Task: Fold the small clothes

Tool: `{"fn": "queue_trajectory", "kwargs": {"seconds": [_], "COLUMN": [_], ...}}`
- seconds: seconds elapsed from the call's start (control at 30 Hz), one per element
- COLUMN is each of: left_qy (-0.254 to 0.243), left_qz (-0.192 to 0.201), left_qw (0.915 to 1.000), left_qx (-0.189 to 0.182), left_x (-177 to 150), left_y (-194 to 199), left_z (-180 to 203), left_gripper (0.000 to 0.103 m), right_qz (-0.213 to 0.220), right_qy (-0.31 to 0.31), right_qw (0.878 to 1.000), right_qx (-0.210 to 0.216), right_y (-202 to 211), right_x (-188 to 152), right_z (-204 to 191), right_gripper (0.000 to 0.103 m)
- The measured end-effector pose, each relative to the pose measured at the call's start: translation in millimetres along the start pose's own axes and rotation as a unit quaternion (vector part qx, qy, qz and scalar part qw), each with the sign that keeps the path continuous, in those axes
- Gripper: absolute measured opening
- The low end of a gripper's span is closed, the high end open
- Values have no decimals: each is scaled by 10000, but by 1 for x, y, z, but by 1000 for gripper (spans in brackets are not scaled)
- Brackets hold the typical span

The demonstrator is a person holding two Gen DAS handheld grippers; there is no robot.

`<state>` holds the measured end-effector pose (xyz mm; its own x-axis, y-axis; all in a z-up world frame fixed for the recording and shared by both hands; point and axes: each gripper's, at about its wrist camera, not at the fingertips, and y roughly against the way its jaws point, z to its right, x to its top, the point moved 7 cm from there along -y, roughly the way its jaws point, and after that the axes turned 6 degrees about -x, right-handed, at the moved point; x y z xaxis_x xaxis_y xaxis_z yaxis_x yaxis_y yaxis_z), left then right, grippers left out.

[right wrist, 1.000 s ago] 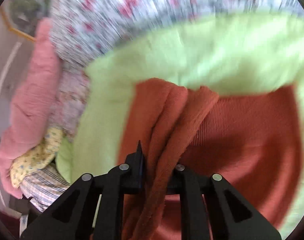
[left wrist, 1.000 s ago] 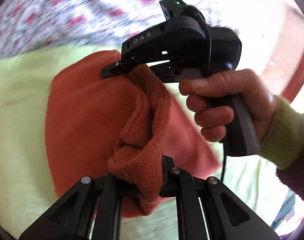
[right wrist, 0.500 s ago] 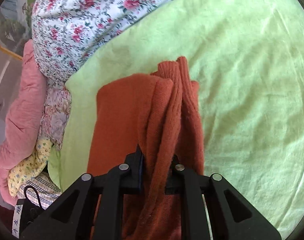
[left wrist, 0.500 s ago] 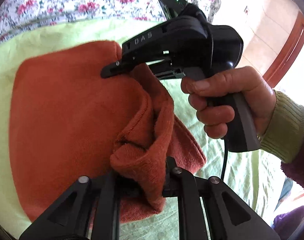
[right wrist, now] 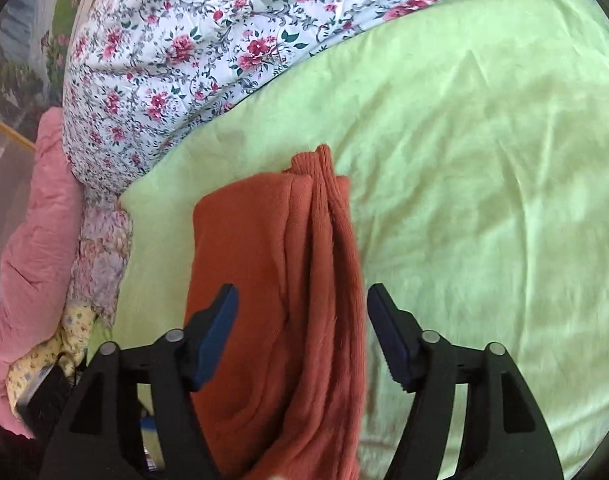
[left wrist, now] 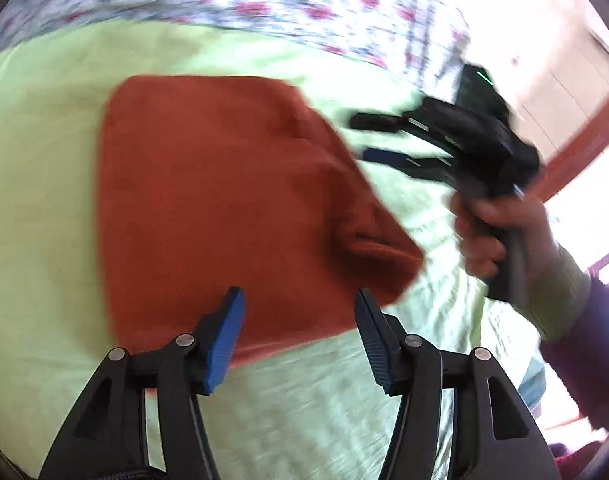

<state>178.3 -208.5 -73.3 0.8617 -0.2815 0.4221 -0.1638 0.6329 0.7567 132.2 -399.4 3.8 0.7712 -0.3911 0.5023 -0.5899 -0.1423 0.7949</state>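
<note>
A small rust-orange knit garment (left wrist: 224,208) lies folded flat on a light green sheet (left wrist: 40,184). My left gripper (left wrist: 300,312) is open, its blue-padded fingers just above the garment's near edge, holding nothing. My right gripper (left wrist: 366,138) shows in the left wrist view to the right of the garment, open, held by a hand. In the right wrist view the right gripper (right wrist: 302,316) is open, with the garment (right wrist: 288,280) lying between and beyond its fingers, its ribbed edge (right wrist: 324,184) pointing away.
A floral quilt (right wrist: 208,40) lies at the far side of the green sheet (right wrist: 484,200). A pink padded blanket (right wrist: 28,232) and a pile of patterned clothes (right wrist: 76,328) lie to the left. A wooden door frame (left wrist: 584,136) stands at the right.
Both grippers were shut on the garment and have opened, letting it go. The garment now lies flat and folded. The right gripper has drawn away to the right of it.
</note>
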Motion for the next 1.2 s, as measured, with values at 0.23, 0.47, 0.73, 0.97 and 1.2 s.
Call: {"fn": "queue_trajectory", "kwargs": {"seconds": [0.23,0.47,0.73,0.97,1.2], "left_qy": [889,1385,1784,1762,1536], "left_qz": [136,102,-402,-262,220], "left_qw": [9952,9900,9831,9834,9859], "left_qx": [396,260,-39,-352,-623], "left_x": [19,26,40,53,48], "left_y": [22,17,-49,-68,-16], "left_z": [-83,-122,-129,-126,-110], "left_gripper": [61,66,75,42,21], "right_qz": [-118,-291,-620,-985,-824], "right_qy": [-230,-93,130,27,-56], "right_qw": [9997,9995,9975,9951,9962], "right_qx": [-17,-68,-315,3,270], "right_y": [2,-6,-33,-51,-33], "right_x": [-28,-40,-40,-42,-47], "right_z": [-5,-15,-4,-3,-26], "right_gripper": [77,80,80,36,23]}}
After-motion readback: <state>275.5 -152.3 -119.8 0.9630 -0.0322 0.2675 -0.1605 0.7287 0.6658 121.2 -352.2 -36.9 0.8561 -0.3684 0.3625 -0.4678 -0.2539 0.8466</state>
